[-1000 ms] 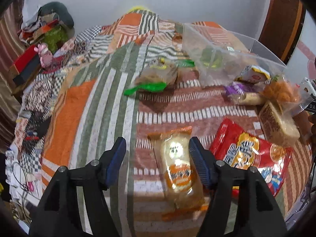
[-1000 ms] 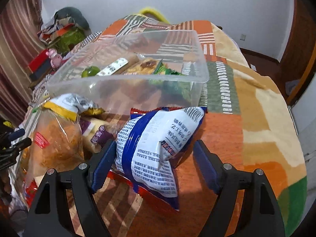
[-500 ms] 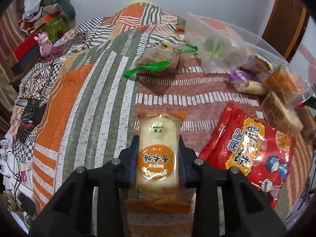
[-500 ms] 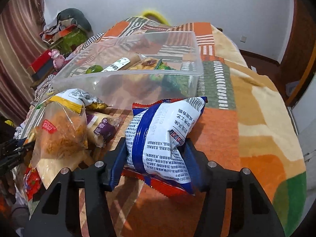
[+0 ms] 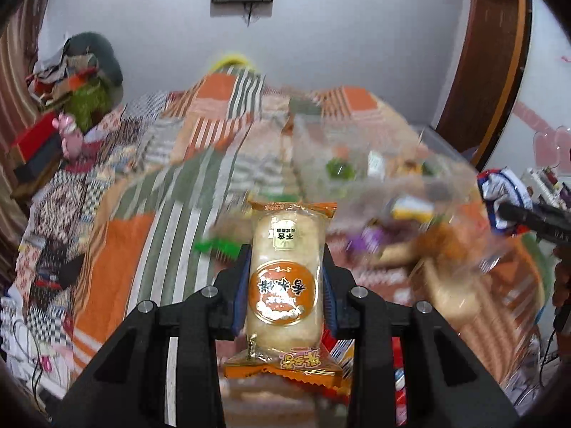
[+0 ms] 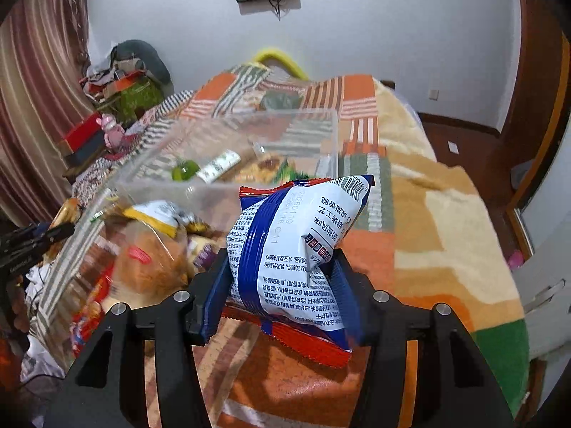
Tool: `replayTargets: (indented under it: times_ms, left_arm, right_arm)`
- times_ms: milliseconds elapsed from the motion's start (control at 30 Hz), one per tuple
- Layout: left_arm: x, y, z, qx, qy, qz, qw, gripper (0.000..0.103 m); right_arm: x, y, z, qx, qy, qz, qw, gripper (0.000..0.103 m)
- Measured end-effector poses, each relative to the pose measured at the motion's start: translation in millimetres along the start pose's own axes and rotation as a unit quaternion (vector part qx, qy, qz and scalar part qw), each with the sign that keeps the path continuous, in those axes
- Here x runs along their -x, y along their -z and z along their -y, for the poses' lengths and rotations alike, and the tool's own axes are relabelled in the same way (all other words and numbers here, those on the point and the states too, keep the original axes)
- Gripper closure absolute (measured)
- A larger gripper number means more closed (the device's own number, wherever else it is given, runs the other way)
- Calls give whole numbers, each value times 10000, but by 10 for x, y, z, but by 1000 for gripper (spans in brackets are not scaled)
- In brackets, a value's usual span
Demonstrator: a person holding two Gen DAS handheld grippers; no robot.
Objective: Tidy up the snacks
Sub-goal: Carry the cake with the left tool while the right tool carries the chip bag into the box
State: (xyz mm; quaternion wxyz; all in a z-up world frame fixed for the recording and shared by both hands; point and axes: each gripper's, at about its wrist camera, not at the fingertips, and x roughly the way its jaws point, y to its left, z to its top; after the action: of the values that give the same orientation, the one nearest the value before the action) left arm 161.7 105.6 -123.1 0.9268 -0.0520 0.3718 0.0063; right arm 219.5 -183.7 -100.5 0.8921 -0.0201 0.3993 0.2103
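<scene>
My left gripper [image 5: 285,267] is shut on an orange-and-clear bread packet [image 5: 285,271], held upright above the striped bedspread [image 5: 117,249]. My right gripper [image 6: 282,278] is shut on a puffy blue-and-white snack bag [image 6: 292,246], lifted off the bed. That bag [image 5: 501,196] and the right gripper's fingers [image 5: 528,215] also show at the far right of the left wrist view. A clear plastic bin [image 6: 228,164] with a few snacks inside stands behind the blue bag; the bin [image 5: 357,164] looks blurred in the left wrist view.
Loose snack packets [image 6: 150,249] lie left of the bin, among them a red bag [image 6: 89,314]. The other gripper [image 6: 32,242] shows at the left edge. Piled clothes and boxes [image 5: 67,107] stand beside the bed. A dark door [image 5: 489,53] is at the right.
Both grippers closed on their packets and lifted them off the bed. The left one went from open around the bread packet to clamped on it; both views tilted up toward the wall.
</scene>
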Motion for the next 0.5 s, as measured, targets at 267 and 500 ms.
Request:
replayTargets:
  times_ms: [267, 500]
  left_arm:
    - [-51, -421, 245, -170, 158, 362, 9991, 69]
    - [-276, -671, 375, -181, 302, 417, 9985, 69]
  right_arm:
    - [41, -249, -33, 75, -23, 398, 9992, 52]
    - [-39, -439, -82, 105, -6, 623, 9980, 52]
